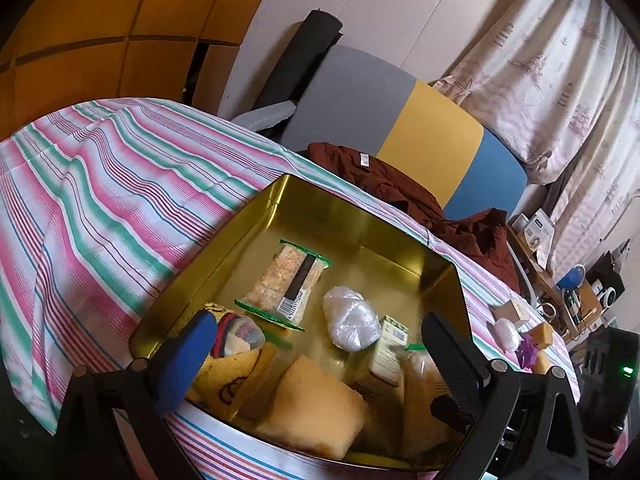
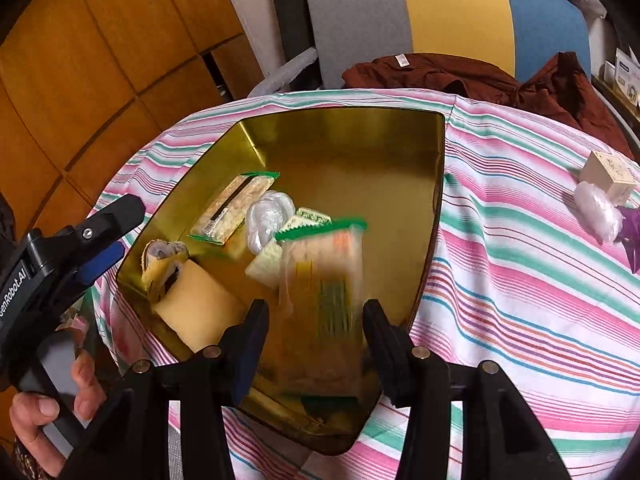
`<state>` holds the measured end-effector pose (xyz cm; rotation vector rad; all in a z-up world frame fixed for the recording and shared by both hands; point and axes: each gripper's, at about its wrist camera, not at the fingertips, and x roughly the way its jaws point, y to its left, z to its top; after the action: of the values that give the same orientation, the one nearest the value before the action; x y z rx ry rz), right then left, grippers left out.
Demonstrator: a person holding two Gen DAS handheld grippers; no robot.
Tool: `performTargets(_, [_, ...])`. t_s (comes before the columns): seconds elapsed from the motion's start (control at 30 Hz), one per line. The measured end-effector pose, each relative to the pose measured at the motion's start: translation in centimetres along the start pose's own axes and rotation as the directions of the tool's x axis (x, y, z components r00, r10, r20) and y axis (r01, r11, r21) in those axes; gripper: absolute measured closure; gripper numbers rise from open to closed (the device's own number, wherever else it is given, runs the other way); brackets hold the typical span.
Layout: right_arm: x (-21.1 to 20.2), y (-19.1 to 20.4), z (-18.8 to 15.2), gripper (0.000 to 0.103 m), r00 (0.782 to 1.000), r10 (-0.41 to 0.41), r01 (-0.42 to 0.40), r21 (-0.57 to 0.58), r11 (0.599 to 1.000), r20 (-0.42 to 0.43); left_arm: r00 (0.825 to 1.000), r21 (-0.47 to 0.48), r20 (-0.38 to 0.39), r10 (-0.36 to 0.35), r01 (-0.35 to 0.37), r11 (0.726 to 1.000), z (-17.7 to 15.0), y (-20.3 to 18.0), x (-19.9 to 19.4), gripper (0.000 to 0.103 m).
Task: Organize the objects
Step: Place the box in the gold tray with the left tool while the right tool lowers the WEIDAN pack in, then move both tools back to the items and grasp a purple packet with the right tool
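Note:
A gold tin tray [image 1: 360, 216] [image 2: 340, 148] sits on the striped cloth. In it lie a cracker packet [image 1: 286, 284] [image 2: 230, 204], a clear plastic bundle [image 1: 350, 318] [image 2: 266, 214], a small green box [image 1: 390, 348] [image 2: 280, 252], a yellow sponge [image 1: 316, 408] [image 2: 196, 312] and a rolled yellow cloth [image 1: 236, 340] [image 2: 164, 258]. A green-edged snack packet [image 2: 320, 292] is blurred, loose between my right gripper's [image 2: 316, 332] open fingers, above the tray. My left gripper [image 1: 316, 352] is open over the tray's near edge; it also shows in the right wrist view [image 2: 120, 232].
On the cloth to the right lie a small cream box [image 2: 608, 174], a plastic bundle [image 2: 598, 212] and a purple item [image 2: 634, 240]. A brown garment [image 2: 480, 76] lies at the far edge, before a grey, yellow and blue chair [image 2: 440, 20]. Cluttered shelf at right [image 1: 576, 292].

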<state>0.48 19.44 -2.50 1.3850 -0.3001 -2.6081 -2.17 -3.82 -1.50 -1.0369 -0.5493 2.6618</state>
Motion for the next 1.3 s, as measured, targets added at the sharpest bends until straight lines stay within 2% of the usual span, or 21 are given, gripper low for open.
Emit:
performTargets(0.4, [-2.1, -1.1, 0.1, 0.053, 0.998, 0.026, -0.028, 0.043, 0.999, 0.065, 1.0, 0.008, -0.027, -0.008, 0.009, 1.0, -0.8, -0.7, 0.4, 0.0])
performTargets(0.57, [-3.0, -2.1, 0.0, 0.053, 0.995, 0.018, -0.024, 0.065, 0.998, 0.099, 0.999, 0.038, -0.046, -0.018, 0.02, 0.999, -1.4, -1.7, 0.7, 0.0])
performTargets(0.7, [-4.1, -3.3, -0.2, 0.053, 0.989, -0.023, 0.012, 0.078, 0.997, 0.147, 0.998, 0.067, -0.053, -0.029, 0.032, 0.997, -2.0, -2.7, 0.6, 0.0])
performTargets(0.93, [-5.0, -8.2, -1.3, 0.053, 0.98, -0.116, 0.092, 0.15, 0.984, 0.16, 0.995, 0.164, -0.062, -0.079, 0.089, 0.982, -3.2, -5.7, 0.2, 0.0])
performTargets(1.2, [-6.2, -15.7, -3.9, 0.053, 0.967, -0.216, 0.176, 0.257, 0.95, 0.136, 0.981, 0.276, -0.12, -0.152, 0.18, 0.944, -5.5, -9.7, -0.4, 0.0])
performTargets(1.3, [-6.7, -18.8, -4.7, 0.053, 0.954, -0.269, 0.223, 0.287, 0.931, 0.132, 0.973, 0.318, -0.145, -0.179, 0.217, 0.923, -6.4, -11.4, -0.5, 0.0])
